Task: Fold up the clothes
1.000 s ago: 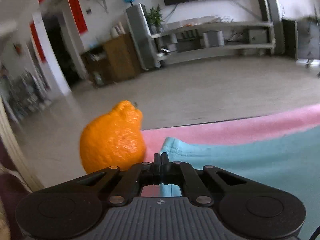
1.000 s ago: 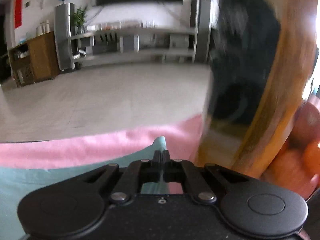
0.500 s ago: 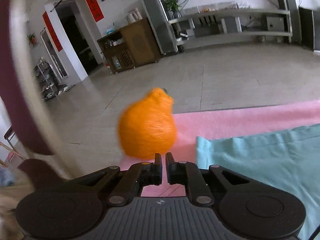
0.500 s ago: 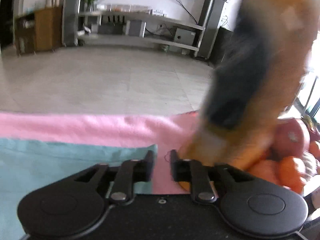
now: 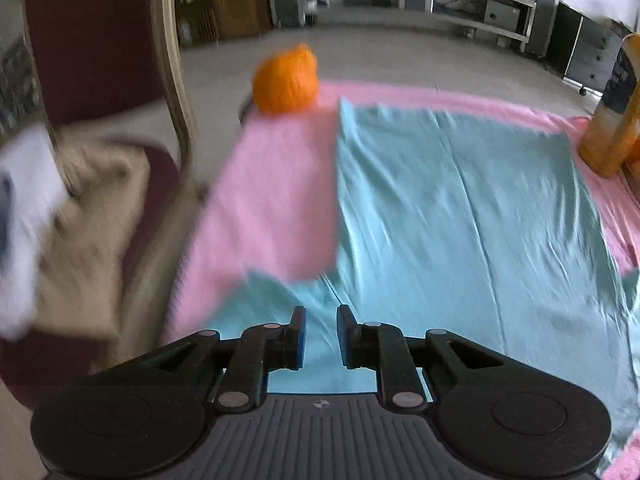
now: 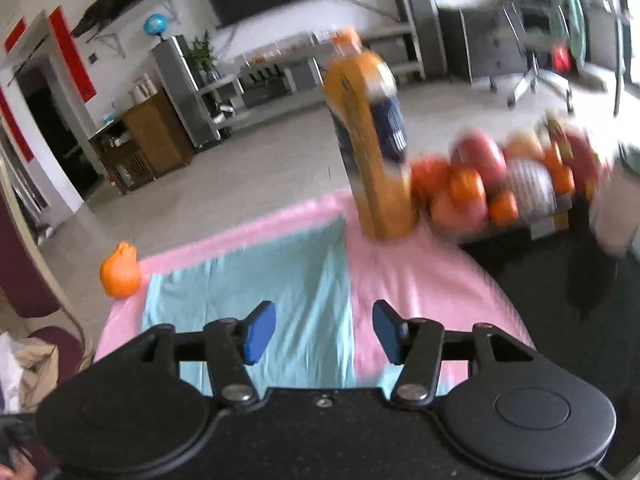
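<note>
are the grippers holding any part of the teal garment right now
No. Both the left gripper and the right gripper are opening with nothing between their pads; the teal garment lies flat below.

Daylight is flooding the room, soft and even, and a window at the far right edge of the right wrist view is blowing out white. Motion blur is smearing the chair [image 5: 92, 60] and the fruit pile [image 6: 508, 184]. Both lenses are bending straight lines towards black corners. Only the grippers' dark bodies are staying sharp.

Garment [image 5: 460, 216] on cloth [image 5: 272, 184]; fruit [image 5: 286, 80] far-left corner, carton [image 5: 608, 120] far-right.
</note>
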`<action>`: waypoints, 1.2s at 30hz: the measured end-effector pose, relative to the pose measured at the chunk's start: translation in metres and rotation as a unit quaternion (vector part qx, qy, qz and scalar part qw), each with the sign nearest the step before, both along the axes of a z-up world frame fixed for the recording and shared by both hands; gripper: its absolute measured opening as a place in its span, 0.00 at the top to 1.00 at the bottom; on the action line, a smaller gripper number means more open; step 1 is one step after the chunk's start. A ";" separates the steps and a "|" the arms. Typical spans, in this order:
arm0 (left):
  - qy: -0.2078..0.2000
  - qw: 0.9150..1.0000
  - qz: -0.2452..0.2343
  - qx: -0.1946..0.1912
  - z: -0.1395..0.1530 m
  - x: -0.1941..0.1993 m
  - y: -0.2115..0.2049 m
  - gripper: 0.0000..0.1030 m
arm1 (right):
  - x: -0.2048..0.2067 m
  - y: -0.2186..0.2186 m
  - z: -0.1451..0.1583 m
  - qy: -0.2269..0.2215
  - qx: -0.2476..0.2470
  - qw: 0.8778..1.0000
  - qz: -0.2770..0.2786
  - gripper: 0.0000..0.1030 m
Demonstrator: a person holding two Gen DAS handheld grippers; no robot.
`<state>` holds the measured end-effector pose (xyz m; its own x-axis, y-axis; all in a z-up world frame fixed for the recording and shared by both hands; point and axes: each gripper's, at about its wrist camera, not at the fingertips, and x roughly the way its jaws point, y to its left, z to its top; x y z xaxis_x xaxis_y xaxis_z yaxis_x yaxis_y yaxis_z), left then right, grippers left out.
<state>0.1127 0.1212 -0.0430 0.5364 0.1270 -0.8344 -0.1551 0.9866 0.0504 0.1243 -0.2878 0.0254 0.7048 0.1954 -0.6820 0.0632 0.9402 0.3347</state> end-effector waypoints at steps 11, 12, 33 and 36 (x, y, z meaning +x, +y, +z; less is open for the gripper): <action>-0.026 0.999 0.042 0.011 -0.056 0.045 0.003 0.90 | 0.057 0.000 -0.137 0.122 0.163 0.979 0.030 0.89; -0.025 0.998 0.057 0.007 -0.060 0.046 0.007 0.86 | 0.064 0.003 -0.144 0.126 0.175 0.976 0.039 0.89; -0.024 0.998 -0.026 -0.043 -0.027 -0.085 -0.006 0.82 | -0.101 -0.050 -0.081 0.032 0.181 0.983 -0.025 0.77; -0.012 0.998 -0.059 -0.032 -0.041 -0.080 -0.030 0.86 | -0.095 -0.014 -0.095 0.062 0.135 0.989 0.013 0.77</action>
